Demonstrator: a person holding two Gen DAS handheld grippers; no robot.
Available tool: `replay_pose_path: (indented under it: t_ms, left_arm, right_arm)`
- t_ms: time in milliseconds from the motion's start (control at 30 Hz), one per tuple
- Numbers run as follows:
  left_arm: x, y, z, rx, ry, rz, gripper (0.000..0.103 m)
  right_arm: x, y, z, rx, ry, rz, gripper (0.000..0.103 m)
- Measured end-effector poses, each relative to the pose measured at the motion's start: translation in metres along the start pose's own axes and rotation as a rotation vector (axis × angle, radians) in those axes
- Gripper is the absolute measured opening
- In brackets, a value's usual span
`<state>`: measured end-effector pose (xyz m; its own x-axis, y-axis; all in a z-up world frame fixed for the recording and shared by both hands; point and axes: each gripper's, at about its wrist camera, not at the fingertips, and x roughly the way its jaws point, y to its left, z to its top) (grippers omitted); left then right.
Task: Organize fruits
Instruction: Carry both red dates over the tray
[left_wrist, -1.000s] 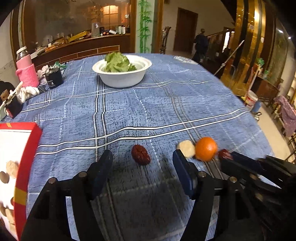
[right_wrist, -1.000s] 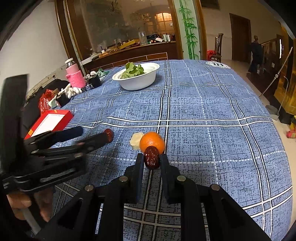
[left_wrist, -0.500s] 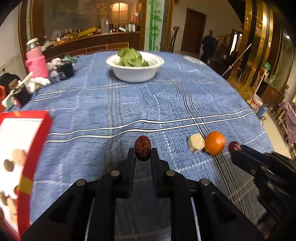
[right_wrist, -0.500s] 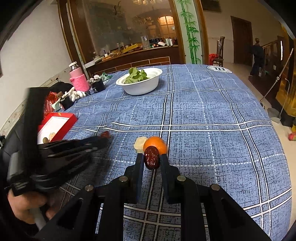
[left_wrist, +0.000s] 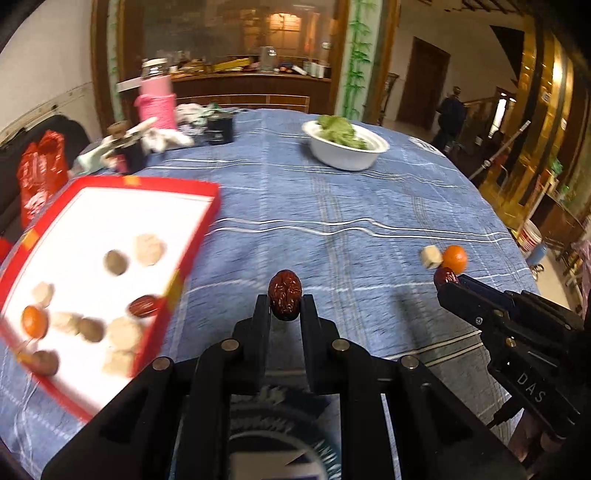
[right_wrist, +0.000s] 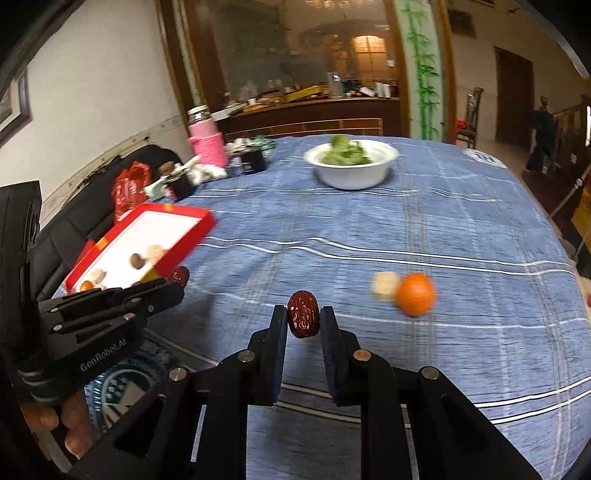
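Partly done: roughly ten pieces, blurred in places, already in the shallow red-rimmed white box. Left hand-held gripper clamped on a wrinkled dark-red date; right hand-held gripper clamped on another dried red date. Left on the blue checked tabletop: small round orange touching pale cream chunk.

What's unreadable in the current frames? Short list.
- Red box, left wrist view: near corner cut by the frame edge; contents motion-blurred.
- Red box, right wrist view: near end hidden behind left hand-held gripper.
- Pale piece beside the orange: blurred, unidentifiable.
- Counter clutter: too small.
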<state>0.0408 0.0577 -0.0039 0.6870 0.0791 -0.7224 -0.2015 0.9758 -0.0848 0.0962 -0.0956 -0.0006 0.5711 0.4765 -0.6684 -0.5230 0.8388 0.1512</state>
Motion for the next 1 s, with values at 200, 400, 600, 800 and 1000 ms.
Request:
replay_pose_path:
  t_ms: [200,400,600,800,1000]
  left_arm:
    - [-0.018,0.033,-0.008,-0.056,-0.012,0.043,0.013]
    - [-0.031,0.058,-0.012,-0.102,-0.023,0.067,0.013]
    - [-0.042,0.083,-0.012,-0.159,-0.038,0.108,0.014]
    - [-0.054,0.118,-0.009,-0.235,-0.061,0.175,0.014]
    - [-0.053,0.153,-0.008,-0.283,-0.057,0.245,0.014]
  right_arm:
    - [0.004,0.045,0.003,-0.044,-0.002,0.045,0.018]
    - [0.007,0.081,0.005,-0.08,0.002,0.073,0.018]
    - [0.01,0.11,0.01,-0.112,-0.005,0.103,0.018]
    - [0.018,0.14,0.023,-0.159,-0.001,0.145,0.018]
    - [0.038,0.173,0.039,-0.192,0.008,0.202,0.018]
